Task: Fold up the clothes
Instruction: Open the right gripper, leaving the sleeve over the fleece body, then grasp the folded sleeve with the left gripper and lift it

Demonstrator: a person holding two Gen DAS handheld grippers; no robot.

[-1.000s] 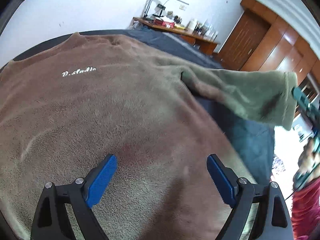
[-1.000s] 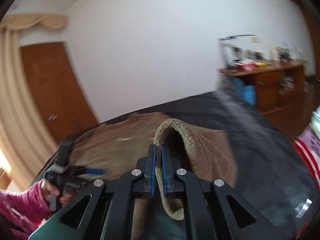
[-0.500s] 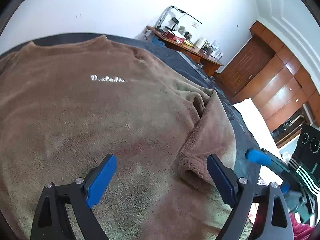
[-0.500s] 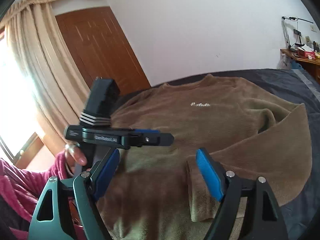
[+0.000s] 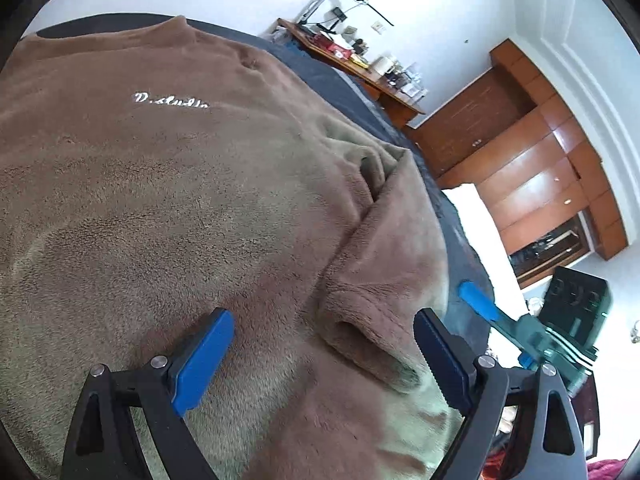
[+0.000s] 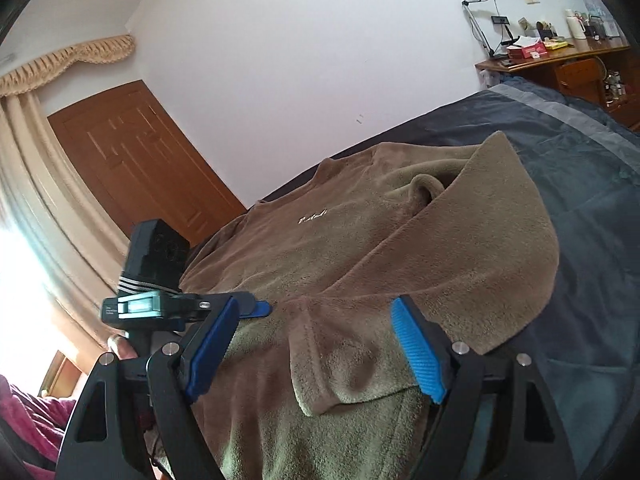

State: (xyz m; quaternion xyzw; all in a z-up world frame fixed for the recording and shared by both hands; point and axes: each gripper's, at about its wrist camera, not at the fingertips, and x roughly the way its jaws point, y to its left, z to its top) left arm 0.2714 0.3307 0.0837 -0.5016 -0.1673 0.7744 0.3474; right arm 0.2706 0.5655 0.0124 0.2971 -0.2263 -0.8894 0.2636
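Right gripper [image 6: 316, 348] just let go of the sleeve [image 6: 420, 296]; it now lies folded across the sweater [image 5: 160, 184] body on the bed [image 6: 580, 168]. Both grippers spread, empty. Left gripper [image 5: 320, 360] hovers beside the cuff. Other sleeve next, I reckon.

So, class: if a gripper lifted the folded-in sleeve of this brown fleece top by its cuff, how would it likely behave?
The sleeve would probably go floppy: it already lies in soft creases across the fleece top. The thick pile at the cuff suggests it grips well rather than slipping. It likely drags some fabric near the shoulder with it.
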